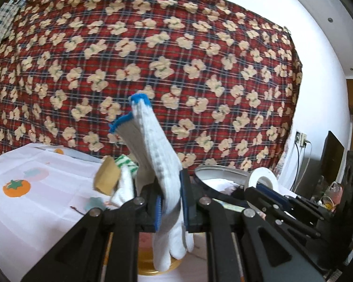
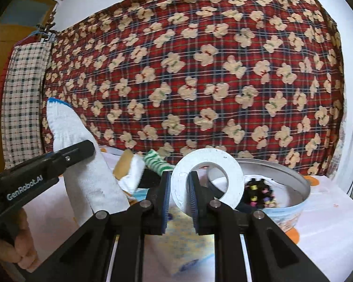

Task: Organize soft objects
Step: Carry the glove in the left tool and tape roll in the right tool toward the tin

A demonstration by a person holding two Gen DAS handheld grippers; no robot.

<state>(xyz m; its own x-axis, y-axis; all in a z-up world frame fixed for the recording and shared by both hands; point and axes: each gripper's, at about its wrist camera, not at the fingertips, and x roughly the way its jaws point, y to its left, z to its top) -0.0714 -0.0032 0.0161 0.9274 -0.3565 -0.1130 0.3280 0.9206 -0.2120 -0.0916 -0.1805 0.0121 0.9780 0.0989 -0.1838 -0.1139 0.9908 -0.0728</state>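
From the left wrist, the left claw [image 1: 171, 202] is clamped on 1 white knit glove [image 1: 157, 150]. Its long axis stands nearly upright between the pads, with the blue-edged cuff pointing up and tilted left and the fingers hanging below the jaws. Just left of the claw lie 1 green-striped white sock [image 1: 124, 176] and 1 tan cardboard tag [image 1: 107, 176], on a white cloth printed with orange fruit [image 1: 35, 188]. To the right, the right claw [image 1: 261, 183] holds 1 white tape roll [image 1: 263, 176], beside 1 round tin [image 1: 221, 171]. From the right wrist, the right claw [image 2: 179, 195] pinches the wall of the tape roll [image 2: 207, 178], which stands on edge with its open centre facing the camera. Just right and behind sits the tin [image 2: 289, 188], holding 1 dark bundle with small coloured spots [image 2: 258, 192]. To the left, the left claw [image 2: 80, 151] holds the glove [image 2: 82, 155] with its cuff up.
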